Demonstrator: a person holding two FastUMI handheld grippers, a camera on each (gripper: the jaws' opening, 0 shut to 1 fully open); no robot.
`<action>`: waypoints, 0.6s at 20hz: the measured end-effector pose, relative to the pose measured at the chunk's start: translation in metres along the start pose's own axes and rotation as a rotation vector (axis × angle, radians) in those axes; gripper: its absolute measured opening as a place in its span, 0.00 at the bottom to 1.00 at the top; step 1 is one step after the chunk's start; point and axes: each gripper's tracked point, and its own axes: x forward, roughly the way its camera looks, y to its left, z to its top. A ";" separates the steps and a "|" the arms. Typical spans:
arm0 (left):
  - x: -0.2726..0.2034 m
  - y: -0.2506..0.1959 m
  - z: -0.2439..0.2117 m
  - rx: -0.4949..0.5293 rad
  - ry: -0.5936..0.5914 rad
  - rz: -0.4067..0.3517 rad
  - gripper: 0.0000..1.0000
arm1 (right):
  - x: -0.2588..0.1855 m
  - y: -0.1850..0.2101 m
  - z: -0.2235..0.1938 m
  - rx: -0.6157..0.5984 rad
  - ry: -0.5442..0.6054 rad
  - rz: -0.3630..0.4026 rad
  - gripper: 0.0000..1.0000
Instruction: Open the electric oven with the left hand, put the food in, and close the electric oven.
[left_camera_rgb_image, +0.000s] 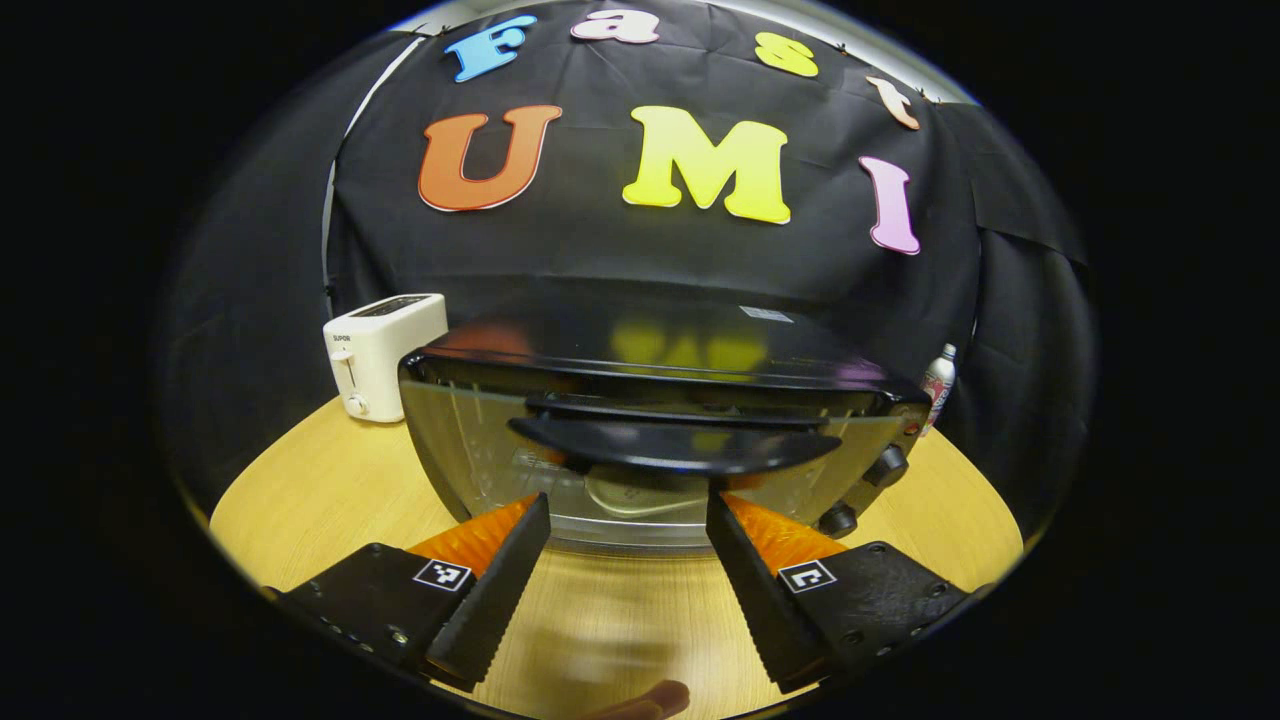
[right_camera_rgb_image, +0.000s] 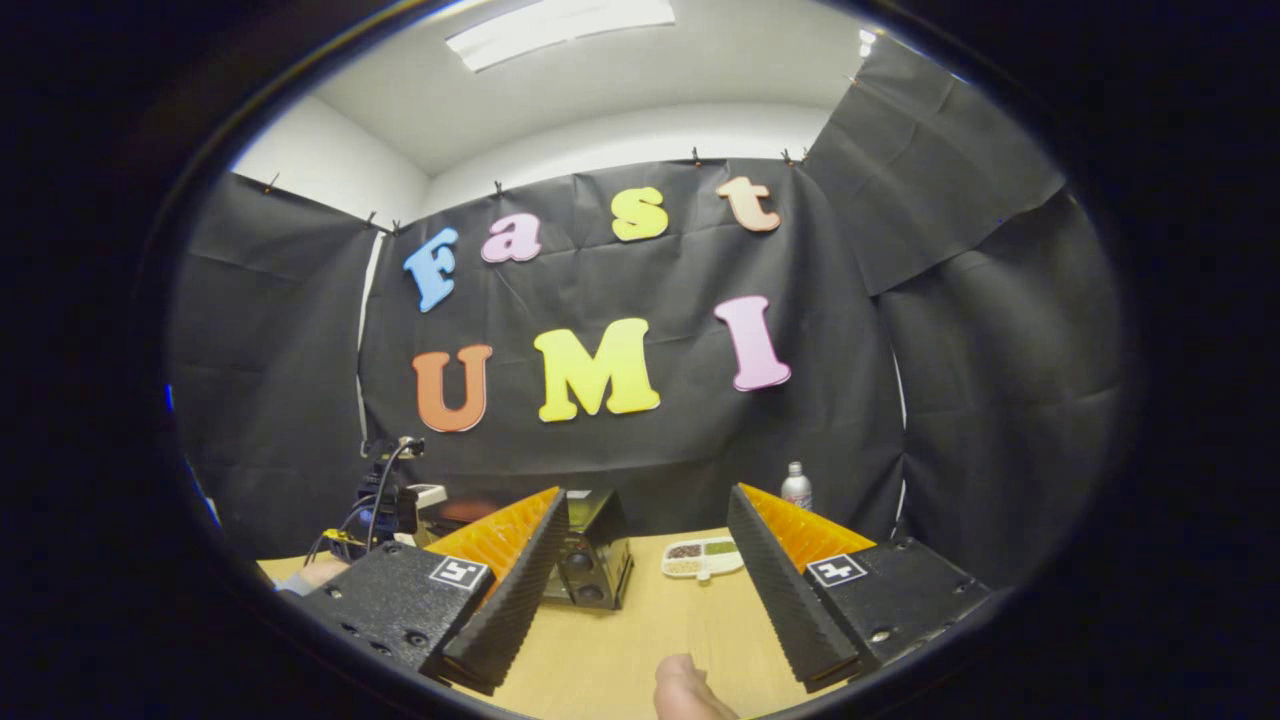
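A black electric oven (left_camera_rgb_image: 660, 400) with a glass door stands close ahead in the left gripper view, its door shut and its wide black handle (left_camera_rgb_image: 675, 445) across the front. My left gripper (left_camera_rgb_image: 628, 525) is open, its fingertips just below and in front of the handle, nothing between them. In the right gripper view the oven (right_camera_rgb_image: 592, 550) is farther off, partly behind the left finger. A white divided plate of food (right_camera_rgb_image: 703, 556) lies on the table to its right. My right gripper (right_camera_rgb_image: 648, 525) is open and empty, held above the table.
A white toaster (left_camera_rgb_image: 380, 355) stands left of the oven. A small bottle (left_camera_rgb_image: 937, 385) stands at the back right, the same bottle (right_camera_rgb_image: 796, 486) behind the plate. The other gripper with cables (right_camera_rgb_image: 385, 505) and a hand are at the left. Fingertips (right_camera_rgb_image: 685, 690) peek in below. The wooden table (left_camera_rgb_image: 300, 480) has room around the oven.
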 end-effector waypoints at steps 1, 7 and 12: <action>-0.006 -0.002 0.004 -0.006 -0.007 -0.002 0.96 | -0.003 0.000 0.003 -0.004 -0.003 -0.003 0.96; -0.075 -0.016 0.014 0.020 -0.081 0.001 0.95 | -0.032 -0.004 0.022 -0.091 -0.045 -0.064 1.00; -0.146 -0.028 0.025 0.019 -0.175 0.006 0.95 | -0.068 0.013 0.043 -0.197 -0.110 -0.067 0.96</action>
